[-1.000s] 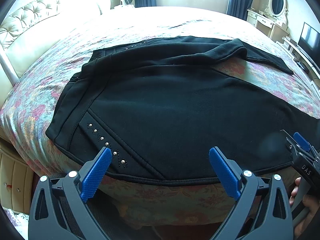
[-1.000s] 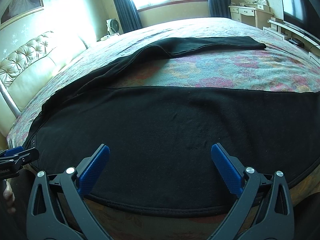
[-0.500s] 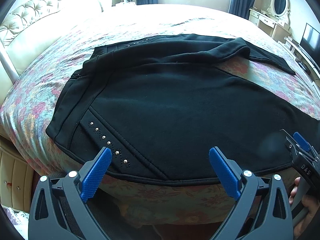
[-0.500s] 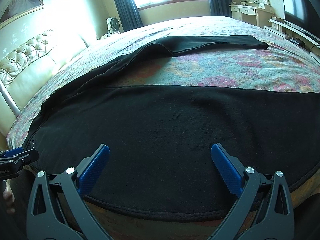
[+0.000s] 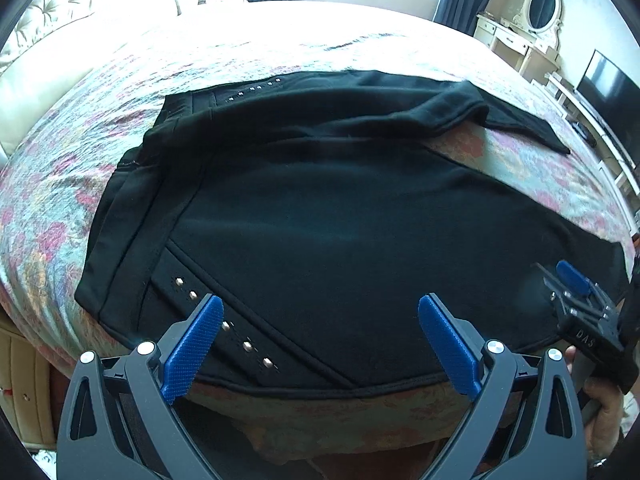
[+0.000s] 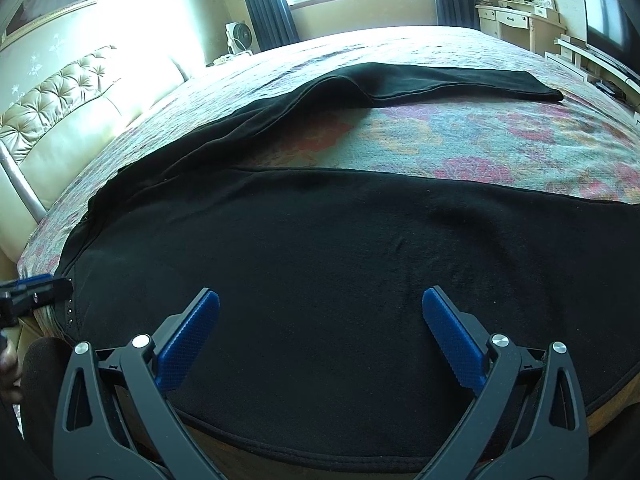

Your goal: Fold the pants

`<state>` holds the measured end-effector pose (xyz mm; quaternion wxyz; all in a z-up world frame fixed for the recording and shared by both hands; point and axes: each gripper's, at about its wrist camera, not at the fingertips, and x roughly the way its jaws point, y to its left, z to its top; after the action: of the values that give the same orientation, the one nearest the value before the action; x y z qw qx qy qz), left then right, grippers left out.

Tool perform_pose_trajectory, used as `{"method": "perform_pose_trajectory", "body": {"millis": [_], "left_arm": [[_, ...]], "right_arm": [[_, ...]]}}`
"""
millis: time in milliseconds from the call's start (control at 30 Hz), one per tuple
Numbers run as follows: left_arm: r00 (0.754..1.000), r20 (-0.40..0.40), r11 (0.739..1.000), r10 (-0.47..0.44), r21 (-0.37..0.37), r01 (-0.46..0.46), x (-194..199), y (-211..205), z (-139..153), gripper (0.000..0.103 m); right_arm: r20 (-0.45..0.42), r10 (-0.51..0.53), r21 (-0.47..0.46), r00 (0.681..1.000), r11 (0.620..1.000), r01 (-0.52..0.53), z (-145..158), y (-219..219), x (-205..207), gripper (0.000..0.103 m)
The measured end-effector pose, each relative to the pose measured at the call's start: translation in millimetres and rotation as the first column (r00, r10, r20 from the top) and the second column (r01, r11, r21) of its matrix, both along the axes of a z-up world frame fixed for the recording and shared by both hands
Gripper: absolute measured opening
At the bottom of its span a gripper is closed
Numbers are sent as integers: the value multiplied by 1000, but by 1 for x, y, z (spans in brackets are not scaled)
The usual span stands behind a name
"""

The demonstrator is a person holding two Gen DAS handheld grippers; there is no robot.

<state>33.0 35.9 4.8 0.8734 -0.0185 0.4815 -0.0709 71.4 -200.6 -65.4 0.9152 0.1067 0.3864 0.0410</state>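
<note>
Left wrist view shows a pair of black soft pants (image 5: 340, 232) spread flat on a big bed with a flowery pink and green cover (image 5: 52, 200). The left gripper (image 5: 320, 344), dark grey with blue ridged finger pads (image 5: 192, 350), hangs over the near edge of the bed. Its jaws stand wide apart and hold nothing. The near hem of the pants lies just past the fingertips, between the two jaws. A slanted row of little silver studs (image 5: 224, 324) on the pants runs right by the left pad. One pant leg reaches far across the bed and is bunched up in the middle.

The right gripper (image 5: 576, 304) shows at the bed's near edge, off to the side, over the pants.

Right wrist view shows the right gripper (image 6: 320, 340) with jaws wide apart too, holding nothing. The black cloth fills the space between and ahead of the jaws, and its hem curves just under them. The other leg lies farther back on the bed, with bare cover between the two legs. A padded cream headboard (image 6: 72, 104) stands at one end of the bed.
</note>
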Motion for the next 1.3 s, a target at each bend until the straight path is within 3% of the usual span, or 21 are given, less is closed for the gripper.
{"method": "perform_pose_trajectory", "body": {"millis": [100,167,233,333,400,533,633,700,767,900,1000,1067,1100,1200,1300], "left_arm": [[999,-40,996,12,-90,-16,34,40,11,97],[993,-115,979,-15,-202,-9,61,70,13,97],[990,-141,960,1,-276,-41,80,98,19,97],[997,11,941,82,-332,-73,102,144,40,97],[996,43,923,75,-382,-53,125,166,42,97],[991,-107,856,85,-501,-128,190,213,10,97],[970,-209,773,127,-591,-229,225,238,-23,97],[955,-254,737,152,-615,-281,240,247,-41,97],[953,-248,737,174,-609,-293,252,249,-50,97],[979,-172,763,112,-616,-196,269,232,-43,97],[989,-149,748,-2,-656,-97,270,207,-42,97],[989,-139,758,-54,-650,-49,268,193,-44,97],[991,-122,765,-62,-643,-31,273,192,-46,97],[995,-75,737,-62,-676,-5,277,203,-49,97],[995,-58,749,-87,-662,27,286,203,-52,97]], "right_arm": [[-5,22,17,1000,1000,-22,2,6,5,101],[-5,35,30,999,999,-35,4,10,9,101],[-9,56,43,998,998,-56,5,15,13,101],[-14,83,56,996,995,-82,5,24,17,101],[-17,99,60,995,993,-98,5,30,20,101],[-25,129,57,991,990,-128,3,40,26,101],[-35,135,51,990,990,-133,2,42,30,101],[-39,133,56,990,990,-131,1,42,32,101],[-42,132,62,990,990,-129,1,41,34,101],[-50,131,66,990,990,-128,-1,42,39,101],[-51,128,71,990,990,-124,-2,42,41,101],[-51,129,73,990,990,-125,-2,42,42,101],[-52,130,74,990,989,-127,-2,42,43,101],[-53,133,86,990,988,-128,-2,41,45,101],[-50,125,100,991,988,-120,-2,39,47,101]]}}
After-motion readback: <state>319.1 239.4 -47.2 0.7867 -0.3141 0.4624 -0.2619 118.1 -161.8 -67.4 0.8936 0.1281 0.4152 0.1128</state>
